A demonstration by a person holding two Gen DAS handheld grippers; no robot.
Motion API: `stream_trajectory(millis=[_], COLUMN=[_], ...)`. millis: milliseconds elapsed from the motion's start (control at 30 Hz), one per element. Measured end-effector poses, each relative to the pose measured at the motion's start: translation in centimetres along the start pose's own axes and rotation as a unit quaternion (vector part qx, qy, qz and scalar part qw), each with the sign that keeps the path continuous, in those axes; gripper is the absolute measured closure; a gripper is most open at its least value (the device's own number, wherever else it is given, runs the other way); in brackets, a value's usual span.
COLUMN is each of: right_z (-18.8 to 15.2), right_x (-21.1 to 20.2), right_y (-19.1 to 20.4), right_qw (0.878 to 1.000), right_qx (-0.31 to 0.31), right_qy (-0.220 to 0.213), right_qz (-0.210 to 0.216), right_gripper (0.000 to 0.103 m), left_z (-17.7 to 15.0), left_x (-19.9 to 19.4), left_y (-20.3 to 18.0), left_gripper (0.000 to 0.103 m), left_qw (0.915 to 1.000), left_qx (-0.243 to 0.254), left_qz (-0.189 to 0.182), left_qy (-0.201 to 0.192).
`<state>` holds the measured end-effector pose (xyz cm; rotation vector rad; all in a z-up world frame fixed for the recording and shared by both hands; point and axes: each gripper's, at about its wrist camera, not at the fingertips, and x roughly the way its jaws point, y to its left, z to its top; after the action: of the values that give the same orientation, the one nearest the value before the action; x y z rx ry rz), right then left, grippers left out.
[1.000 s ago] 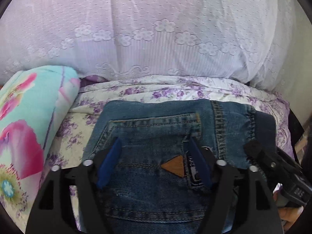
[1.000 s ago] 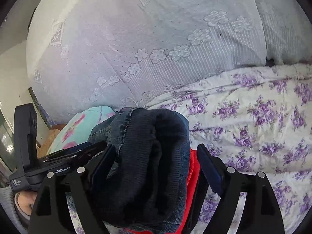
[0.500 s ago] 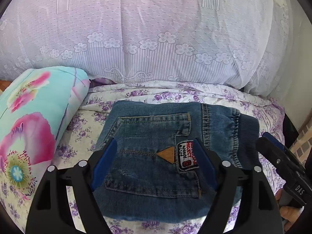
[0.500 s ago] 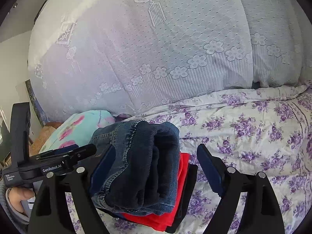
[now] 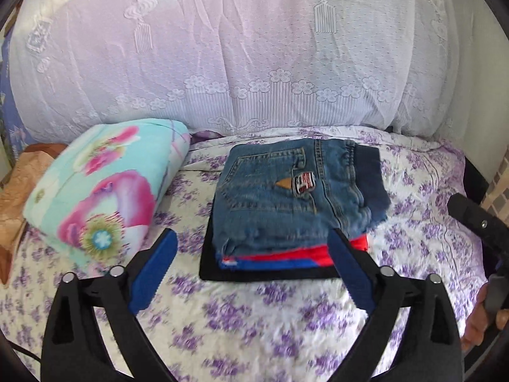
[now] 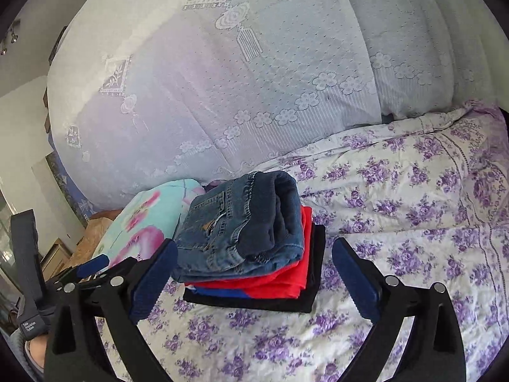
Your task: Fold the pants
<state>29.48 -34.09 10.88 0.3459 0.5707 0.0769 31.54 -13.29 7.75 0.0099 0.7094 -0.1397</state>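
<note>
Both grippers, left gripper [image 5: 251, 270] and right gripper [image 6: 254, 273], hover spread wide, released, near folded jeans [image 5: 286, 197].

The left hand-held gripper [image 5: 251, 273] hangs over the bed [image 5: 254, 324] with its blue-padded jaws spread wide and nothing between them. Just beyond the fingertips lie the folded jeans [image 5: 286, 194], back pocket and small patches facing up, dark waistband to the right. They top a small stack: a red garment [image 5: 305, 252] beneath, a blue layer [image 5: 280, 264] under that, and a black folded piece [image 5: 254, 272] at the bottom on the purple-flowered sheet. A turquoise floral pillow [image 5: 101, 187] lies to the left, near the stack but apart from it. A white lace cover [image 5: 241, 63] rises behind. The right hand-held gripper [image 5: 477, 222] shows at the right edge, jaws not visible.
</note>
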Motion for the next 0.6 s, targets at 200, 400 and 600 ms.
stream_trajectory(millis=[200, 400, 600], right_z=[-3.2, -6.7, -8.5], right_x=[-6.6, -12.5, -16.9], right_y=[2.8, 5.7, 8.3], right_qw=[1.0, 1.0, 0.999], right_qx=[0.003, -0.002, -0.028], right_qy=[-0.017, -0.027, -0.037], right_qz=[-0.008, -0.01, -0.015], right_gripper=[0.004, 0.004, 0.004], left_z=[-2.5, -4.9, -7.5], left_x=[-6.5, -12.9, -17.4], left_y=[0.7, 1.5, 1.8], left_gripper=[0.005, 0.005, 0.005], left_qw=[0.9996, 0.9989, 0.9992], left_qx=[-0.003, -0.001, -0.009], left_qz=[0.027, 0.043, 0.038], left_qy=[-0.001, -0.017, -0.013])
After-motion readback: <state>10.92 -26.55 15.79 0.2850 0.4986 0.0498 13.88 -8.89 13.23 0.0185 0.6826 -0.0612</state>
